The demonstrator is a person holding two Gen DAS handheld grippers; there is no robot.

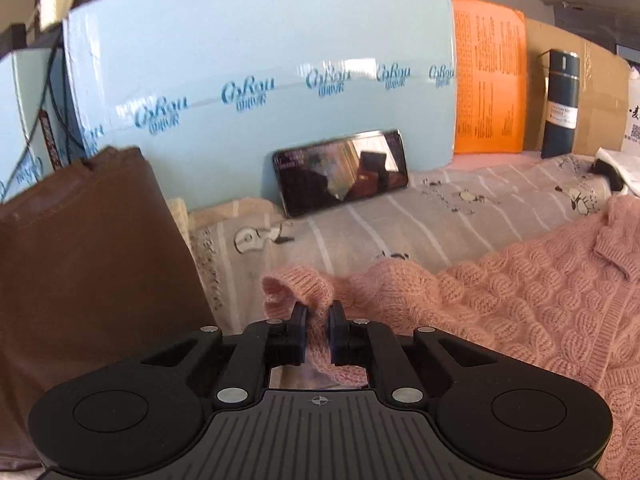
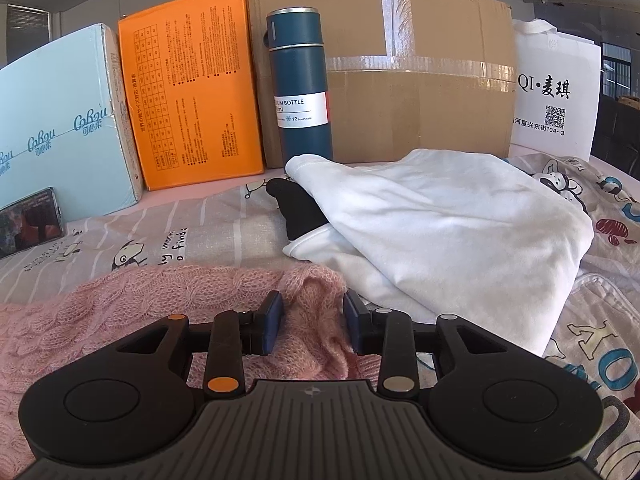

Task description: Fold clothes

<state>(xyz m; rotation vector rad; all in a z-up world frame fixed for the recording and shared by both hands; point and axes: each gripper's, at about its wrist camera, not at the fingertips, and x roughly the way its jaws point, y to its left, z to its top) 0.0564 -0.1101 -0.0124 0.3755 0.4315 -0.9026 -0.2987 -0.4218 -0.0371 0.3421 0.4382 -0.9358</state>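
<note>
A pink cable-knit sweater [image 1: 532,304] lies on the printed bedsheet [image 1: 360,224]. My left gripper [image 1: 318,316] is shut on a bunched edge of the sweater, and the fabric runs up between its pads. In the right wrist view the same sweater [image 2: 120,304] spreads to the left. My right gripper [image 2: 313,308] straddles a raised fold of the sweater with its jaws partly apart, and the knit fills the gap between them.
A folded brown garment [image 1: 88,264] sits left of the left gripper. A phone [image 1: 344,176] leans on a light blue box [image 1: 260,80]. An orange box [image 2: 192,88], a blue bottle [image 2: 300,84], a cardboard box [image 2: 416,72] and a white bag [image 2: 556,92] line the back. A folded white garment [image 2: 448,224] lies to the right.
</note>
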